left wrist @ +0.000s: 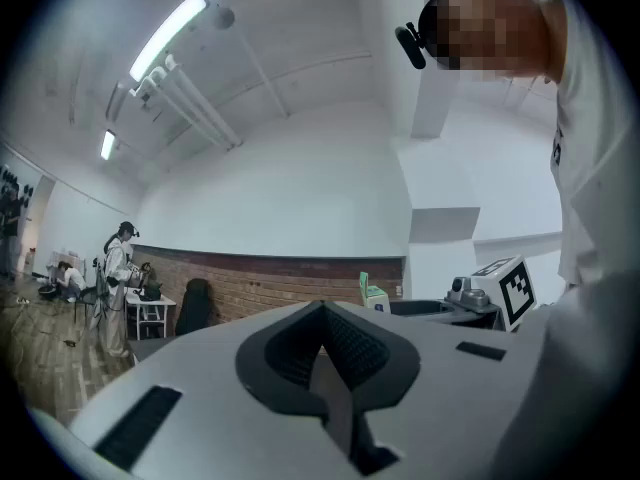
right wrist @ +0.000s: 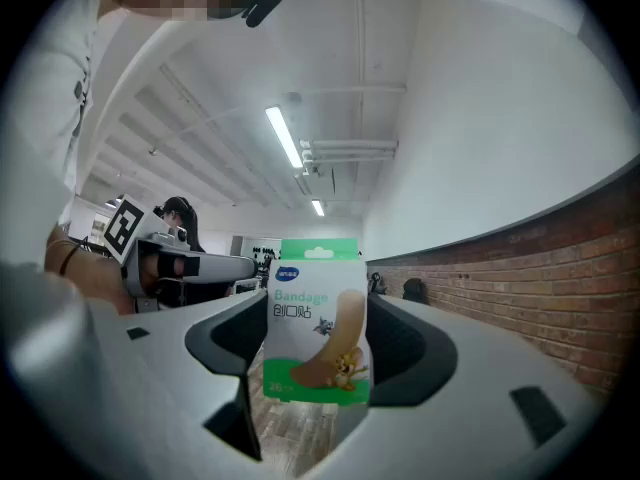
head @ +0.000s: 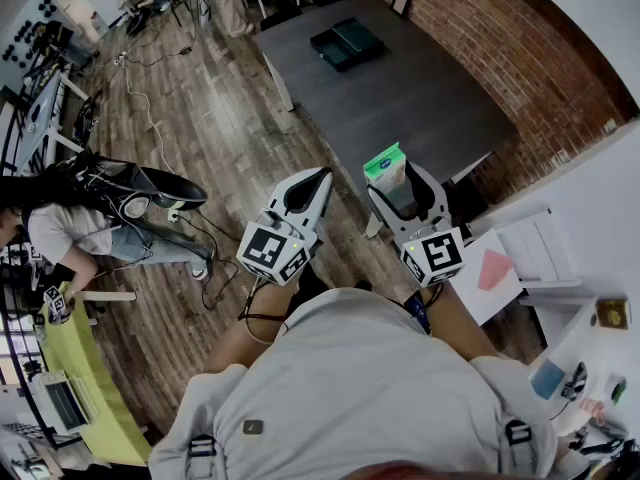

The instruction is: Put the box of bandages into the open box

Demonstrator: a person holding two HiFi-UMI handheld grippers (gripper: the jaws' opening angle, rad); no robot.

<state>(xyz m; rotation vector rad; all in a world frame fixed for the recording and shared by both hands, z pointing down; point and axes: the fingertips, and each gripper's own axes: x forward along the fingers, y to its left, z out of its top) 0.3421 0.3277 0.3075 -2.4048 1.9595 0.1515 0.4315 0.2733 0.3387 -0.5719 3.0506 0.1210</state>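
The box of bandages (right wrist: pixel 315 318), green and white with a plaster pictured on it, stands upright between the jaws of my right gripper (right wrist: pixel 320 303), which is shut on it. In the head view the box of bandages (head: pixel 384 162) sticks out of the right gripper (head: pixel 398 172), held in the air over the wooden floor. My left gripper (head: pixel 318 178) is beside it on the left, shut with nothing in it. The open box (head: pixel 347 43), dark and shallow, lies far ahead on a grey table (head: pixel 420 108).
A brick wall (head: pixel 500 38) runs behind the grey table. A person (head: pixel 70 233) sits at the left, with cables on the floor nearby. A white table (head: pixel 520 258) with a pink sheet (head: pixel 494 268) stands at the right. Another person (left wrist: pixel 115 273) stands in the distance.
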